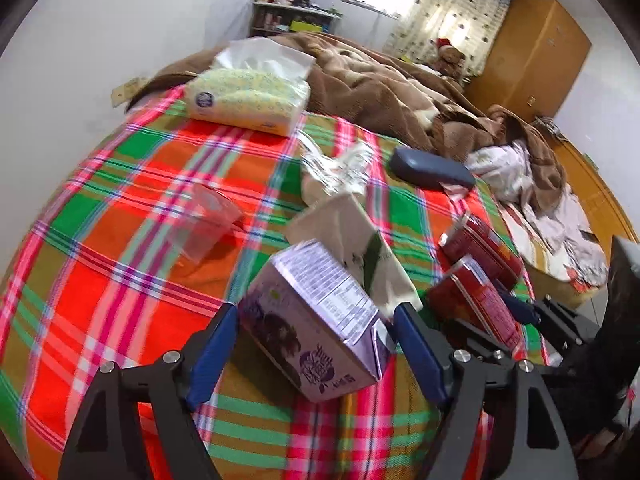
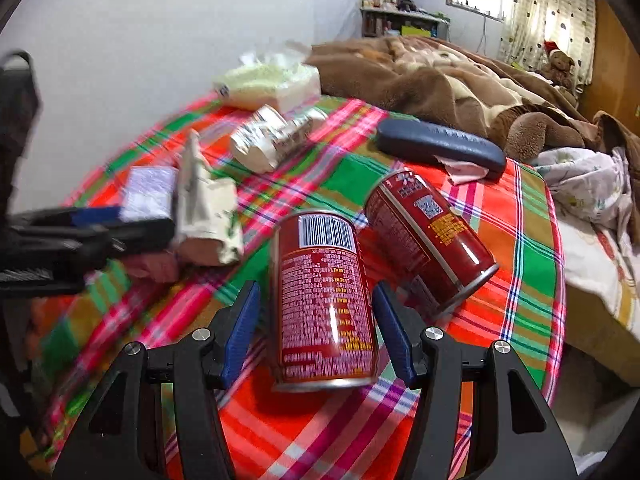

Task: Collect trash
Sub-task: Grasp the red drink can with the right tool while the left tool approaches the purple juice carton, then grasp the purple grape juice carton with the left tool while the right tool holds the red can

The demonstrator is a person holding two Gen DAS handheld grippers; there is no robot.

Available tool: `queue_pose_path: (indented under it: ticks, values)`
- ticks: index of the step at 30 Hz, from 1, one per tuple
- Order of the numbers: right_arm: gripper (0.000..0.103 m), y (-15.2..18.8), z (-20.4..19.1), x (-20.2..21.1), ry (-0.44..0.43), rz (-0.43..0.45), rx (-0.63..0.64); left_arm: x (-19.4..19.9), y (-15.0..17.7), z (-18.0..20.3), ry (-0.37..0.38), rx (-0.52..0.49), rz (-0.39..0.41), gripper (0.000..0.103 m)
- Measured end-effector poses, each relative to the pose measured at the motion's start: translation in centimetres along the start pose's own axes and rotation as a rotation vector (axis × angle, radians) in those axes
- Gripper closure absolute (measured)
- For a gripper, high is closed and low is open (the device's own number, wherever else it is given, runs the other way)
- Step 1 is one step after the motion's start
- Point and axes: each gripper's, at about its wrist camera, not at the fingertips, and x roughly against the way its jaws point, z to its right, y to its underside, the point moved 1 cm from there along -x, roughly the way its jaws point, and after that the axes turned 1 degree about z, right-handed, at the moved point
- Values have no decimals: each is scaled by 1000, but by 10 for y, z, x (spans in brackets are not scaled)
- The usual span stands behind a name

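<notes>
The purple carton [image 1: 316, 320] lay on its side on the plaid bedsheet [image 1: 120, 264] between the spread jaws of the left gripper [image 1: 316, 354], and just to its right the near red can [image 2: 324, 300] lay between the right gripper's [image 2: 316, 320] jaws, also apart with gaps showing, probably so both could be grabbed together. No bin was visible, and blur hid details of the crumpled wrapper [image 2: 208, 204] beside the carton.

Carton [image 1: 316, 320] lies btwn left gripper [image 1: 316, 332] jaws, on bedsheet [image 1: 120, 208]. Paper box [image 1: 352, 240] just behind it, cup [image 1: 208, 220] to its left. Two cans [image 2: 324, 300] side by side at right, near one btwn right gripper [image 2: 316, 320] jaws. Tissue pack [image 1: 248, 96] far back.
</notes>
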Motion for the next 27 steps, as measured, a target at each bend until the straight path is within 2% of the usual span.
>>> queue_pose_path:
  ticks: [3,6,12,18,19,22,27]
  values:
    - [43,-1,-2,-7,-7,-15,-15,-7,-2,1,-6,-11,-7,21]
    - [43,0,-2,-9,11,-19,-36,-14,1,1,27,19,-36,21]
    - [44,1,3,-5,11,0,-83,-18,3,3,10,27,-7,21]
    - [45,1,3,-8,-8,5,-104,-25,1,-6,31,107,-18,21]
    - [45,1,2,-9,-3,5,-104,-25,1,-7,26,115,-9,22]
    - [46,2,1,-8,8,12,-100,-25,0,-7,20,116,2,35]
    - [47,5,4,-5,5,24,-126,-20,4,-5,18,104,5,41]
